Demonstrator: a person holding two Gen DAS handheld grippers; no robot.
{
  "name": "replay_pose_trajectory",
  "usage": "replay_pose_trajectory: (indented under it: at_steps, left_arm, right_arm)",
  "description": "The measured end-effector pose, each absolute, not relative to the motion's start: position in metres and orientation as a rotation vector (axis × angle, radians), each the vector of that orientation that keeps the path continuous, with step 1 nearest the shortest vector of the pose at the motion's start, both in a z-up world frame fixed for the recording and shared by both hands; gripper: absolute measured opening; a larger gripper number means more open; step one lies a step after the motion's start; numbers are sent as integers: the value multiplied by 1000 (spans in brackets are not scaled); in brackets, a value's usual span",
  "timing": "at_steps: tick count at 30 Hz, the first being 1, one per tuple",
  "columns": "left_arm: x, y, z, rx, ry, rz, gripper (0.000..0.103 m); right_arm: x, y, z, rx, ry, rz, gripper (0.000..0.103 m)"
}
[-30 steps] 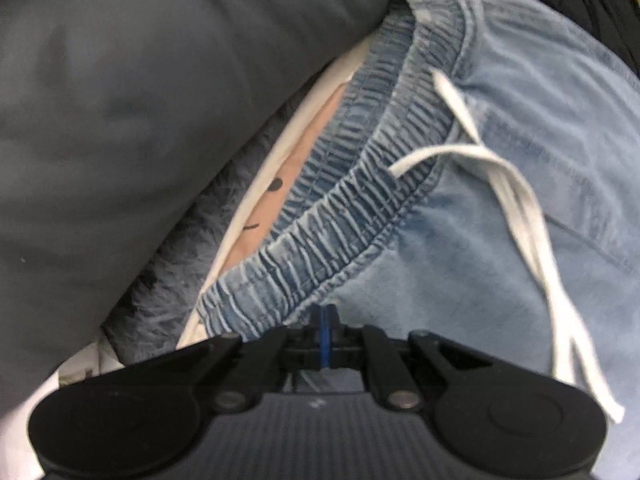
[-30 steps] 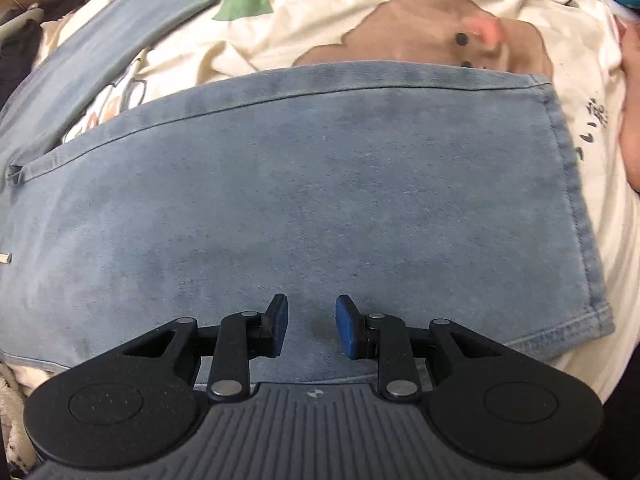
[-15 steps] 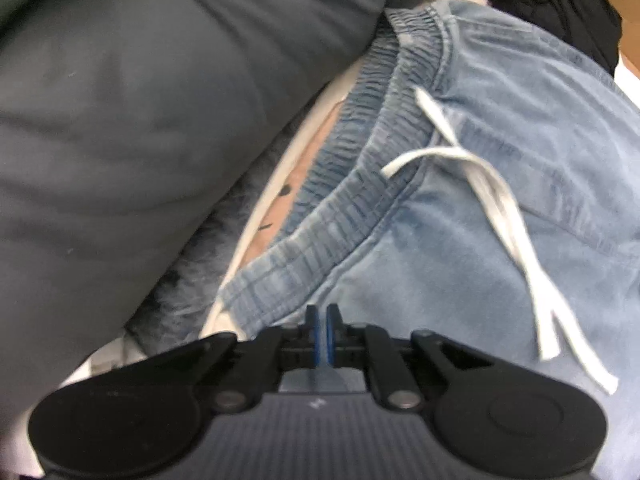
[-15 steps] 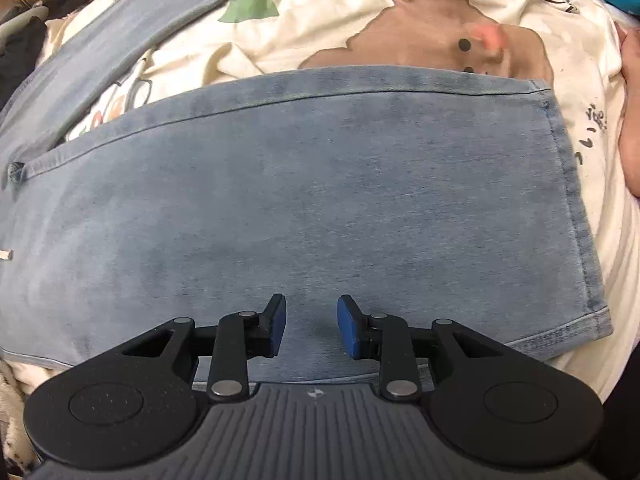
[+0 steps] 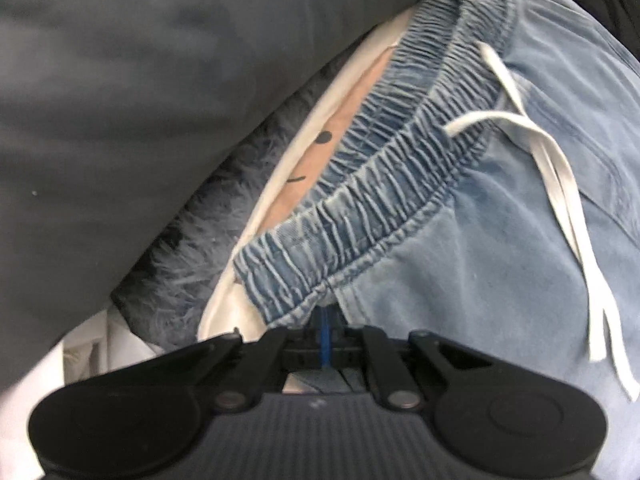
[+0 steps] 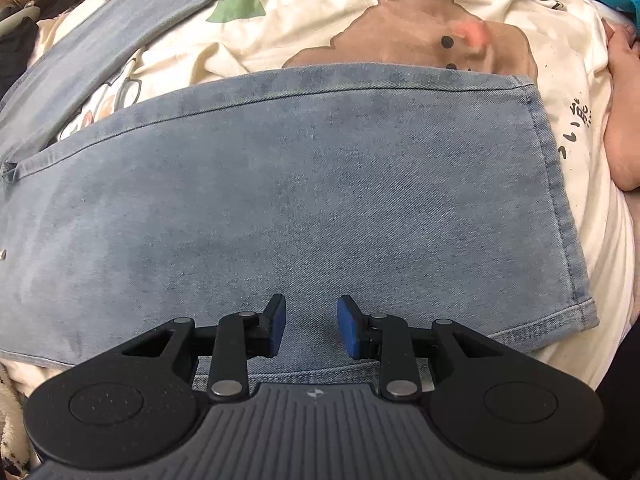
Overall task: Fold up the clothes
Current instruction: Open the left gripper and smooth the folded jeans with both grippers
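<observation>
Light blue jeans (image 5: 500,240) lie on a printed sheet. In the left wrist view their gathered elastic waistband (image 5: 380,184) runs diagonally, with a white drawstring (image 5: 560,168) trailing down the front. My left gripper (image 5: 325,320) is shut on the jeans just below the waistband's near end, where creases run into the pads. In the right wrist view one jeans leg (image 6: 320,200) lies flat, its hem (image 6: 560,200) at the right. My right gripper (image 6: 311,320) stands open over the leg's near edge, nothing between its pads. The other leg (image 6: 100,48) stretches away at upper left.
A cream sheet with cartoon animals (image 6: 360,12) lies under the jeans. A big grey cloth (image 5: 140,100) and a fluffy blue-grey blanket (image 5: 192,248) crowd the waistband's left side. A person's bare skin (image 6: 624,120) shows at the right edge. Dark clothes and a box sit at far left.
The left gripper stayed shut and shifted; the waistband end now bunches right at its fingertips. The right gripper and the jeans leg have not moved.
</observation>
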State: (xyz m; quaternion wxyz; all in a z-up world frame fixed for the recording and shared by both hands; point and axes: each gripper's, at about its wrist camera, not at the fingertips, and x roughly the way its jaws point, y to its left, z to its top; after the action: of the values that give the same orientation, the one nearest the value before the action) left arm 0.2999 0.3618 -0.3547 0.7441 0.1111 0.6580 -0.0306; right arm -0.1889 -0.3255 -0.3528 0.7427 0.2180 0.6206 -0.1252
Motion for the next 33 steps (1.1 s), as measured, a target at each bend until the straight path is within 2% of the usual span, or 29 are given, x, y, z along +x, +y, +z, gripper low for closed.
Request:
replay_pose_trajectory:
  at_steps: [5, 8, 9, 14, 19, 28, 31, 33]
  left_arm:
    - [290, 344, -334, 309, 1423, -83, 4]
    - [279, 337, -310, 292, 1377, -128, 23]
    - [274, 335, -303, 281, 1366, -148, 26]
    - [252, 307, -281, 237, 1386, -281, 26]
    - [220, 273, -287, 249, 1431, -406, 26]
    - [159, 244, -333, 369, 1560, -440, 26]
    - [157, 248, -353, 450, 1578, -390, 23]
    - [160, 256, -357, 450, 1580, -371, 8]
  right_arm:
    - [-181, -327, -349, 450, 1341, -211, 35]
    - [-169, -334, -351, 464, 1354, -127, 35]
    - [-166, -335, -352, 462, 1359, -106, 35]
    - [-152, -335, -355, 412, 1381, -40, 35]
    - [-152, -328, -359, 432, 1384, -2, 35]
    - [-158, -336, -350, 433, 1356, -50, 35]
    - [-156, -335, -348, 427, 1358, -38, 35]
    - [-153, -335, -346, 400, 1365, -26, 35]
